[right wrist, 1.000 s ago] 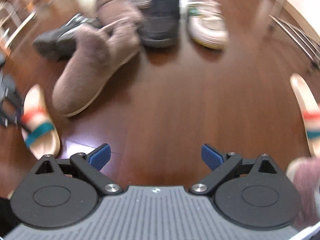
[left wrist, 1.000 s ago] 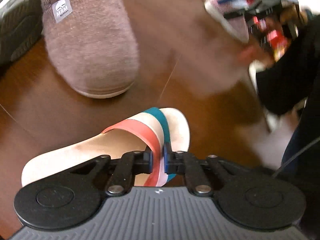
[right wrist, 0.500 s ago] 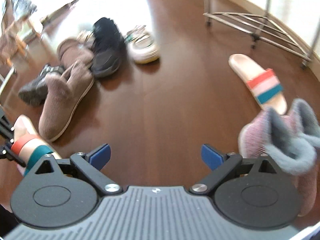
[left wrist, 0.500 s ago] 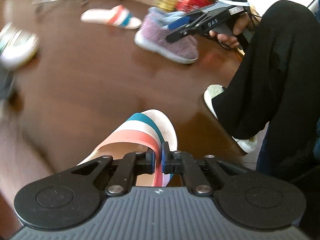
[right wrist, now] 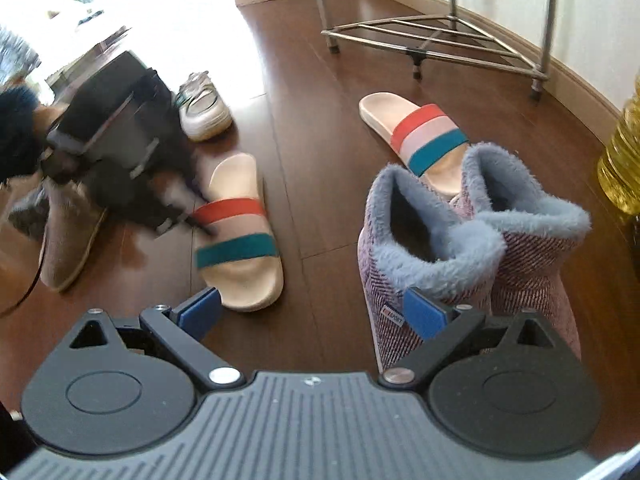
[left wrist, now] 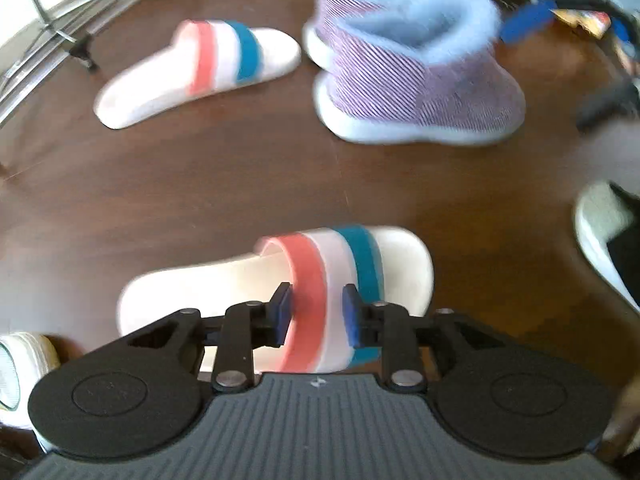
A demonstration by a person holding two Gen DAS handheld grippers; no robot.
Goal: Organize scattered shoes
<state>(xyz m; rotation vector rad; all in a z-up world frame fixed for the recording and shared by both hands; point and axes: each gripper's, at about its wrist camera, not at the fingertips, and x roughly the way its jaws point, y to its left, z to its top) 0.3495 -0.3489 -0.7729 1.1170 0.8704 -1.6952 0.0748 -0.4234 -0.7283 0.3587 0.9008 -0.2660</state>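
Note:
A cream slide sandal with red, pink and teal bands (left wrist: 400, 256) lies on the brown wood floor just ahead of my left gripper (left wrist: 316, 314). Its blue pads stand a little apart on either side of the red and pink bands, so the gripper is open. The matching sandal (left wrist: 200, 68) lies farther off at the left. In the right wrist view both sandals show, the near one (right wrist: 240, 240) and the far one (right wrist: 416, 132). A pair of purple fleece-lined boot slippers (right wrist: 460, 248) stands right of them. My right gripper (right wrist: 312, 312) hangs open and holds nothing.
A brown plush slipper (right wrist: 68, 240) and a white sneaker (right wrist: 204, 108) lie at the left. A metal rack (right wrist: 432, 36) stands by the far wall, a yellow bottle (right wrist: 624, 152) at the right edge. A person's white-slippered foot (left wrist: 596, 224) is at the right.
The left gripper carried the sandal across toward its mate and the purple slippers, then opened from its shut hold on the strap. The right gripper swung toward the purple slippers, staying open.

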